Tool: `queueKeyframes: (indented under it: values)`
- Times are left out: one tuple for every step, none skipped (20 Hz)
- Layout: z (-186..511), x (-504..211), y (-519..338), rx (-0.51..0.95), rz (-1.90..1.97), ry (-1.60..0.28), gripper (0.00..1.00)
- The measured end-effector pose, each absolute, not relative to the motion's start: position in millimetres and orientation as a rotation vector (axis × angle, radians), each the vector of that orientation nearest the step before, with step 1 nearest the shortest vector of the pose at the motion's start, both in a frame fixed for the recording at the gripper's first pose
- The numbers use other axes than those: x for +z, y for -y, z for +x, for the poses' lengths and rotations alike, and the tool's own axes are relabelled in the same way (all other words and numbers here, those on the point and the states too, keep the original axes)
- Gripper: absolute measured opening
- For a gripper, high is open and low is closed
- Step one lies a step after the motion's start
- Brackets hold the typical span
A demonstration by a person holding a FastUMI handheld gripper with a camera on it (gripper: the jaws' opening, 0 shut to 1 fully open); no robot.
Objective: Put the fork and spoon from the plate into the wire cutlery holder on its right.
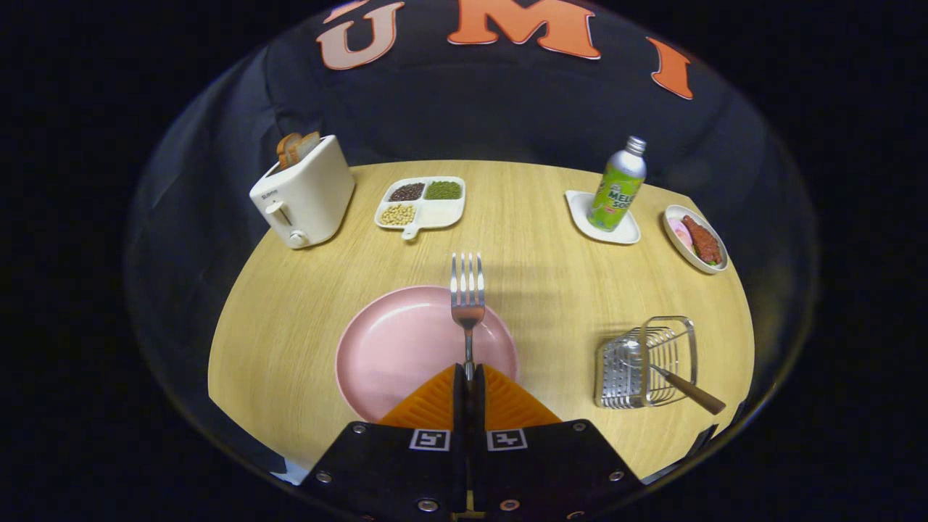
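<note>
Clenched on the handle of the fork (467,293), both fingers (435,402) of the gripper (468,377) are pressed together, and the fork is held with its tines pointing away over the far rim of the pink plate (395,348). Right of the plate, well apart from it, the wire cutlery holder (645,361) is seen with a brown handle (692,391) sticking out of it. Beyond the plate, a divided tray of beans (422,203) is set, with a toaster (304,192) to its left.
</note>
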State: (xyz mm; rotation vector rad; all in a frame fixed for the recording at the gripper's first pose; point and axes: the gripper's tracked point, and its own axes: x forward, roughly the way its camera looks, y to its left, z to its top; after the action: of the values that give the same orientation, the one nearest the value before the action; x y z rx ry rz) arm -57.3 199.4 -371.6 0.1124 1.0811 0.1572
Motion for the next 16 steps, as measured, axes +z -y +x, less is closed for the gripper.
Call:
queueKeyframes:
  values:
    - [-57.1,-370.6,-188.1,0.143,0.125,-1.084,0.04]
    - [-57.7,-370.7,-175.2,0.122,0.13,-1.084,0.04]
    - [-58.3,-370.6,-162.1,0.106,0.129,-1.085,0.04]
    - [-58.3,-369.9,-149.6,0.089,0.132,-1.084,0.04]
    - [-58.7,-369.6,-138.2,0.076,0.137,-1.085,0.04]
    - [-61.8,-370.2,-126.3,0.06,0.14,-1.093,0.04]
    - [-63.1,-371.3,-116.1,0.041,0.146,-1.099,0.04]
    - [-65.1,-372.1,-107.2,0.029,0.153,-1.11,0.04]
    - [-65.5,-372.7,-98.8,0.017,0.159,-1.114,0.04]
    - [-67.1,-373.0,-91.4,0.012,0.161,-1.119,0.04]
    - [-68.0,-373.9,-85.9,0.006,0.158,-1.123,0.04]
    - [-70.8,-374.0,-81.0,0.007,0.154,-1.133,0.04]
    - [-72.6,-373.7,-74.9,0.003,0.15,-1.139,0.04]
    - [-76.3,-374.6,-69.0,0.004,0.143,-1.153,0.04]
    - [-78.9,-374.5,-63.6,0.003,0.14,-1.164,0.04]
    - [-80.8,-374.1,-60.3,0.009,0.136,-1.175,0.04]
